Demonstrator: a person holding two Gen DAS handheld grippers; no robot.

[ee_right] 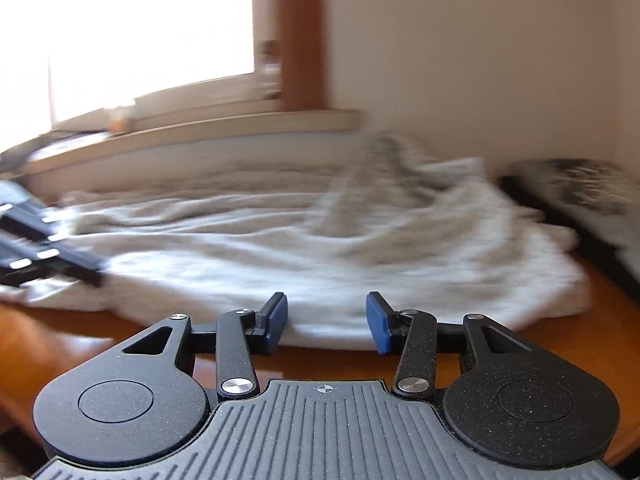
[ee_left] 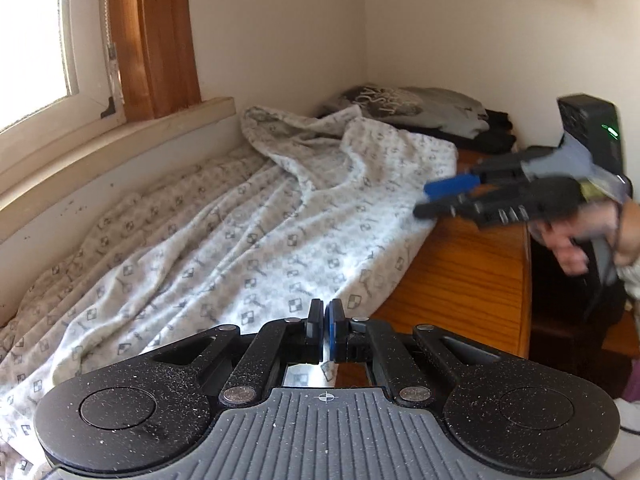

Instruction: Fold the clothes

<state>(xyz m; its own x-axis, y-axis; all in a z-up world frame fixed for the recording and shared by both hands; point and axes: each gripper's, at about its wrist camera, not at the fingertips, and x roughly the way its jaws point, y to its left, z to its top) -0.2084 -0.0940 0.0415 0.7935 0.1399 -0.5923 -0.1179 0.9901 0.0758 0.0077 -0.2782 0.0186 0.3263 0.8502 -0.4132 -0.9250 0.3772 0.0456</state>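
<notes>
Left hand-held gripper (ee_left: 323,322), bottom centre: pads pressed together, seemingly pinching near hem of white grey-patterned fleece garment (ee_left: 248,216). Garment spread across orange wooden desk (ee_left: 472,264), frame middle. Soft, light, floppy; best grip at edges. Right hand-held gripper (ee_right: 326,322) spread, empty, over near edge.

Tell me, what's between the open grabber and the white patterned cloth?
Nothing but a strip of bare wooden table. In the right wrist view, the right gripper stands open at the near edge of the cloth, with nothing between its pads.
</notes>
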